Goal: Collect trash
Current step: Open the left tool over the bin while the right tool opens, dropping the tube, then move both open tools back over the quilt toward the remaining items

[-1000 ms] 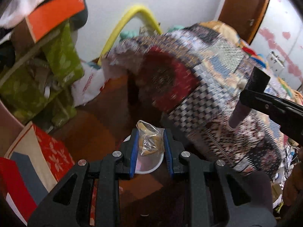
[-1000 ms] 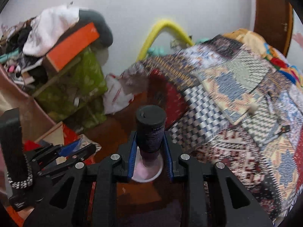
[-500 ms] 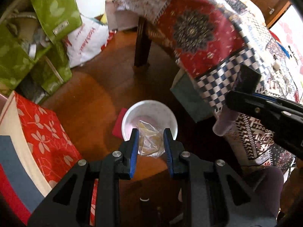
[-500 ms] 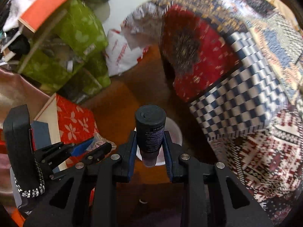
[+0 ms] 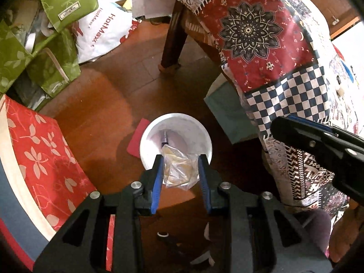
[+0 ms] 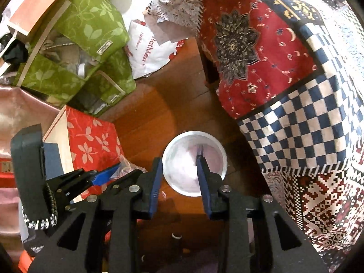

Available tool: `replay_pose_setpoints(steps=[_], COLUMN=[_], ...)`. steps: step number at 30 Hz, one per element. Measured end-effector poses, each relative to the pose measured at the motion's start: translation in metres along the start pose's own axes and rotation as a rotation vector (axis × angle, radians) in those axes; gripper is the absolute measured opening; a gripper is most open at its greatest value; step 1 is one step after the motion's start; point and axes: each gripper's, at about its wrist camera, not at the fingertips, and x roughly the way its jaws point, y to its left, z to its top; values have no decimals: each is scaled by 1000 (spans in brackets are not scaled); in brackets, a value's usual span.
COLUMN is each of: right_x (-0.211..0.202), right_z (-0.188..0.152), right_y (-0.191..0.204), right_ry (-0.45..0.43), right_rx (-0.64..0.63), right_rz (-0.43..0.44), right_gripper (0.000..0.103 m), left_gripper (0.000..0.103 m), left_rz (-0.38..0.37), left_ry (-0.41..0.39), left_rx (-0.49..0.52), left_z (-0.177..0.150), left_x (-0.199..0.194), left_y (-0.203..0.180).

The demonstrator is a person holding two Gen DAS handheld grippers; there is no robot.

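Observation:
My left gripper [image 5: 179,159] is shut on a crumpled clear plastic wrapper [image 5: 178,170] and holds it over the near rim of a white trash bin [image 5: 147,141] on the wooden floor. A thin object lies inside the bin. My right gripper [image 6: 179,161] is open and empty, straight above the same bin [image 6: 173,154]. The right gripper also shows at the right of the left wrist view [image 5: 318,145], and the left gripper with the wrapper shows at the left of the right wrist view [image 6: 118,173].
A patchwork quilt [image 5: 261,45] hangs over a bed with a dark wooden leg [image 5: 173,45] to the right. Green fabric boxes [image 5: 56,22], a white shopping bag [image 5: 102,31] and a red floral box [image 5: 34,150] crowd the left. A teal box [image 5: 229,113] sits under the bed.
The dark bottle that my right gripper held is gone from its jaws, which now stand open over the bin. Both grippers have come closer to the bin. The left still holds the wrapper.

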Motion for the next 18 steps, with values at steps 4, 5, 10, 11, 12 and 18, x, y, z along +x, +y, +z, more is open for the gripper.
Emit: replay_pose_setpoints(steps=[4, 5, 10, 11, 12, 18], right_x=[-11, -15, -37, -43, -48, -89], right_z=[-3, -4, -10, -12, -14, -28], right_y=[-1, -1, -1, -1, -1, -5], right_ry=[-17, -22, -64, -77, -87, -165], right_rx=[1, 2, 3, 2, 1, 5], right_rz=[-10, -7, 1, -5, -8, -11], right_gripper=[29, 29, 29, 29, 29, 29], left_gripper=[35, 39, 48, 48, 48, 48], left_rz=[-12, -9, -7, 1, 7, 28], left_ry=[0, -2, -30, -40, -52, -154], left_rx=[6, 14, 45, 48, 48, 61], left_z=[1, 1, 0, -1, -1, -9], left_x=[-4, -7, -23, -28, -33, -77], left_y=[-5, -7, -17, -19, -21, -33])
